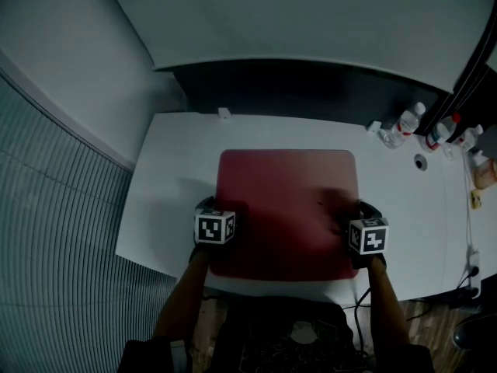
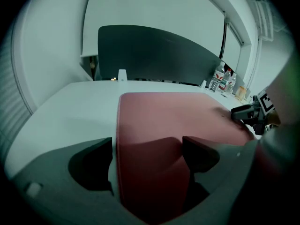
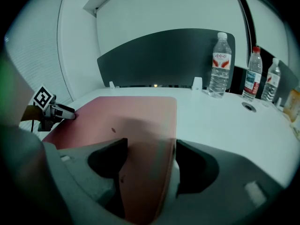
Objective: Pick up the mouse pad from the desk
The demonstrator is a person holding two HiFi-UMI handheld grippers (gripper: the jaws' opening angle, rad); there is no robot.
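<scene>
No legible text found. Three bottles: red or blue labels, print too small to read. My cubes bear only black-and-white square markers.

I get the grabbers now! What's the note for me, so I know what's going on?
Left gripper: open, its jaws either side of the mouse pad's left edge, not pinching it.
Right gripper: open, its jaws either side of the pad's right edge, not pinching it.
Mouse pad: red, lying on the white desk, near the front.
Done: both grippers lined up at the pad.
Left: probably close on both edges, then lift the pad off the desk.
</scene>
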